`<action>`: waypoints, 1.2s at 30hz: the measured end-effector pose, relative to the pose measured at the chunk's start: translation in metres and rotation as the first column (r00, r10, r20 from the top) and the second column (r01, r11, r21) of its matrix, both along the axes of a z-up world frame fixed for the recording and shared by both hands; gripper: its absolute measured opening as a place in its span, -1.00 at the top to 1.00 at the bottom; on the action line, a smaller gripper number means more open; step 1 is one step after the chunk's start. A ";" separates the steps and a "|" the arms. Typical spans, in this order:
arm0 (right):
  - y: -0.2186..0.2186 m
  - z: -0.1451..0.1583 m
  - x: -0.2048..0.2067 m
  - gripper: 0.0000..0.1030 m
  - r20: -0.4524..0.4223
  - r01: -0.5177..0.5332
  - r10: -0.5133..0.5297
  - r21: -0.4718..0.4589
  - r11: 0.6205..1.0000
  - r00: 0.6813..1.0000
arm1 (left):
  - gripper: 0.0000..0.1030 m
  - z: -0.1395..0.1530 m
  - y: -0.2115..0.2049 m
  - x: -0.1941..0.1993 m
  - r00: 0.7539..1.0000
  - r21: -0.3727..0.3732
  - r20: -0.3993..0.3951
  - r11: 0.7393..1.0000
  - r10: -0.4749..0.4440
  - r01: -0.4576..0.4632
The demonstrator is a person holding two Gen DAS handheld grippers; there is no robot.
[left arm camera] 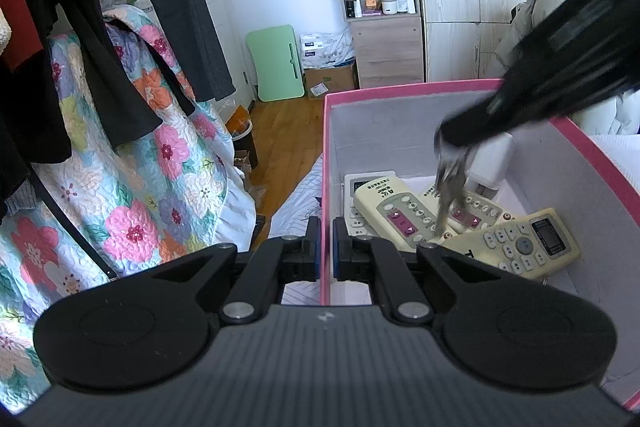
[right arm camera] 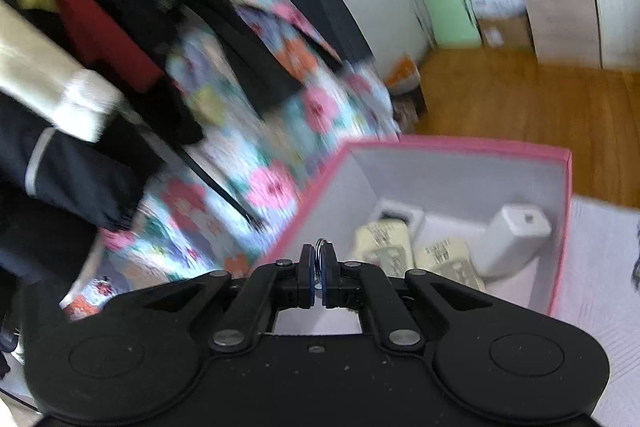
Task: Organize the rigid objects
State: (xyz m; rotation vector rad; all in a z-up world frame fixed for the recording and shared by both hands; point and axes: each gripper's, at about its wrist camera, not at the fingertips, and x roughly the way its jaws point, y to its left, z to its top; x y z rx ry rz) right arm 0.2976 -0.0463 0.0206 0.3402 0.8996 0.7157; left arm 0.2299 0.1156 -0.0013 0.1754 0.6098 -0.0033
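Between the fingers of the left gripper point(left arm camera: 327, 247), left wrist view, stands the near wall of the pink box point(left arm camera: 326, 155); the fingers are drawn narrow and clamp that wall, one pad outside, one inside. Beyond the right finger, on the box floor, lie several cream remote controls point(left arm camera: 394, 215), overlapping one another, with a white adapter point(left arm camera: 490, 163) against the far side. Above them the right gripper point(left arm camera: 452, 137) reaches in from the upper right, blurred, with a bunch of keys point(left arm camera: 450, 187) dangling from its tip over the remotes. Left of the fingers hangs a floral quilt point(left arm camera: 160, 155) beneath dark garments.

Right wrist view: the fingers are nearly together, pinching a metal key ring point(right arm camera: 320, 253) that rises between the pads; the keys themselves are hidden below. Ahead and right of the fingers sits the open box, remotes and adapter inside. Background is motion-blurred.
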 end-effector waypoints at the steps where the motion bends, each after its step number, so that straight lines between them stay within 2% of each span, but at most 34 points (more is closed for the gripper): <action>1: 0.001 -0.010 0.009 0.89 -0.046 0.008 -0.009 -0.015 1.000 0.999 | 0.91 0.000 0.000 0.000 1.000 -0.001 0.001 1.000 -0.001 0.001; 3: 0.003 -0.026 0.025 0.88 -0.098 0.033 -0.036 -0.036 0.999 0.994 | 0.91 -0.001 0.000 0.000 1.000 -0.002 0.002 1.000 -0.003 0.003; 5: 0.001 -0.032 0.033 0.78 -0.100 0.070 -0.077 -0.072 0.995 0.992 | 0.91 -0.001 0.001 -0.001 1.000 -0.001 0.002 1.000 -0.003 0.003; 7: 0.000 -0.029 0.032 0.77 -0.057 0.104 -0.110 -0.100 0.990 0.992 | 0.91 -0.001 0.000 -0.001 1.000 0.004 0.001 1.000 -0.003 0.003; 10: -0.008 -0.021 0.021 0.51 -0.015 0.114 -0.116 -0.084 0.990 0.993 | 0.91 -0.002 0.001 0.000 1.000 0.006 0.000 1.000 -0.003 0.003; 13: -0.021 -0.007 0.004 0.49 0.044 0.128 -0.124 -0.083 0.988 0.991 | 0.91 -0.002 0.001 0.000 1.000 0.007 0.000 1.000 -0.003 0.003; 21: -0.047 0.016 -0.054 0.35 0.207 0.154 -0.114 -0.191 0.969 0.972 | 0.91 -0.001 0.002 0.003 1.000 0.007 -0.014 1.000 0.012 -0.012; 28: -0.066 0.015 -0.095 0.32 0.249 0.169 -0.126 -0.162 0.972 0.960 | 0.91 -0.001 0.001 0.002 1.000 0.010 -0.025 1.000 0.015 -0.014; 31: -0.077 0.020 -0.117 0.32 0.263 0.190 -0.154 -0.116 0.975 0.952 | 0.91 -0.001 0.001 0.001 1.000 0.014 -0.026 1.000 0.017 -0.016; 36: -0.082 0.026 -0.145 0.18 0.299 0.161 -0.124 -0.102 0.982 0.946 | 0.90 -0.001 0.002 0.003 0.999 0.001 -0.034 1.000 0.019 -0.019</action>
